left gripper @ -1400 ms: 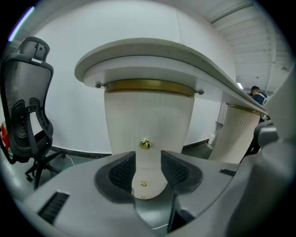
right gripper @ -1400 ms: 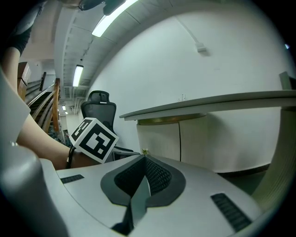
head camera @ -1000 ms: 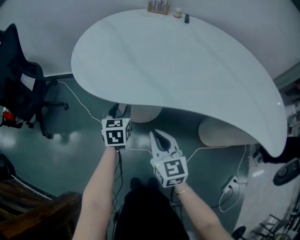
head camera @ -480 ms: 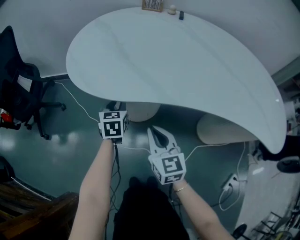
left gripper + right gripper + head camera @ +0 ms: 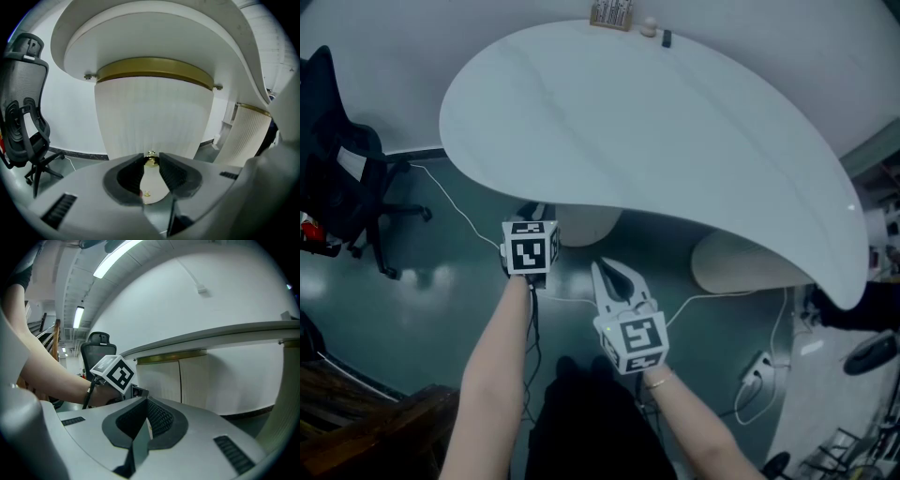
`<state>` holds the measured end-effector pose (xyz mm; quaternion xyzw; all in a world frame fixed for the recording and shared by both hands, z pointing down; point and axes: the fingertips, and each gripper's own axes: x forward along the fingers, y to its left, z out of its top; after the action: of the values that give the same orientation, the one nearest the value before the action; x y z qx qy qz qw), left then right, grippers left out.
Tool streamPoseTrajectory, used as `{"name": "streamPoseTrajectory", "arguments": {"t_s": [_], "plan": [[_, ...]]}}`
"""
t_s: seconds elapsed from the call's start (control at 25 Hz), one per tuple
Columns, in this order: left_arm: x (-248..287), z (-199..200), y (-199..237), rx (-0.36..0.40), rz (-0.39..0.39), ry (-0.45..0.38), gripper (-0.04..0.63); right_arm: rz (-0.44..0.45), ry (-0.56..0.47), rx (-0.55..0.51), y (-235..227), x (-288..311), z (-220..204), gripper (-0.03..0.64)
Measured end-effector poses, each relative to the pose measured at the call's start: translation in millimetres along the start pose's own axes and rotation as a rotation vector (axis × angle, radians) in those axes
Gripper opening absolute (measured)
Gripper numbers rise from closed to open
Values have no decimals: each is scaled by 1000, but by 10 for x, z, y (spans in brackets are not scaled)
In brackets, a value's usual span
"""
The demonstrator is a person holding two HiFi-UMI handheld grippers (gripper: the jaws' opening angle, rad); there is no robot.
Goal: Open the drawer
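A round white ribbed drawer unit (image 5: 152,117) with a brass band at its top hangs under the curved white table (image 5: 628,122). In the head view only its front (image 5: 586,225) shows below the table edge. My left gripper (image 5: 151,164) has just been closing, and its pads now pinch the drawer's small brass knob (image 5: 150,159). In the head view the table edge hides those fingertips; the marker cube (image 5: 530,251) shows. My right gripper (image 5: 614,279) hovers lower and to the right, shut on nothing (image 5: 146,413).
A second ribbed pedestal (image 5: 741,262) stands under the table to the right. A black office chair (image 5: 342,178) is at the left. White cables (image 5: 455,202) and a power strip (image 5: 759,370) lie on the floor. Small items (image 5: 614,13) sit at the table's far edge.
The left gripper's jaws, spread in front of the drawer a second ago, have slipped out of sight under the table edge. The right gripper has hardly moved.
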<state>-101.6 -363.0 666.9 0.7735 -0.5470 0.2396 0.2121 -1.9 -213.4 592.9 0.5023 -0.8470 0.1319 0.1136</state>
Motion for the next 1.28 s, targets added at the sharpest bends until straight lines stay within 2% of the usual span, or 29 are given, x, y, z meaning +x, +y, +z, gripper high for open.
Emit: {"name": "streamPoseTrajectory", "arguments": {"t_s": [0.28, 0.68, 0.92, 1.28], "plan": [[-177, -122, -2, 8, -1, -3, 101, 2, 3, 2, 43, -48, 21, 3], [-575, -498, 13, -2, -6, 49, 101, -3, -5, -4, 200, -176, 87, 3], [-777, -707, 29, -7, 1, 83, 101, 8, 44, 19, 348, -269, 99, 3], [-1022, -927, 28, -10, 12, 134, 101, 0, 57, 27, 374, -415, 90, 3]]}}
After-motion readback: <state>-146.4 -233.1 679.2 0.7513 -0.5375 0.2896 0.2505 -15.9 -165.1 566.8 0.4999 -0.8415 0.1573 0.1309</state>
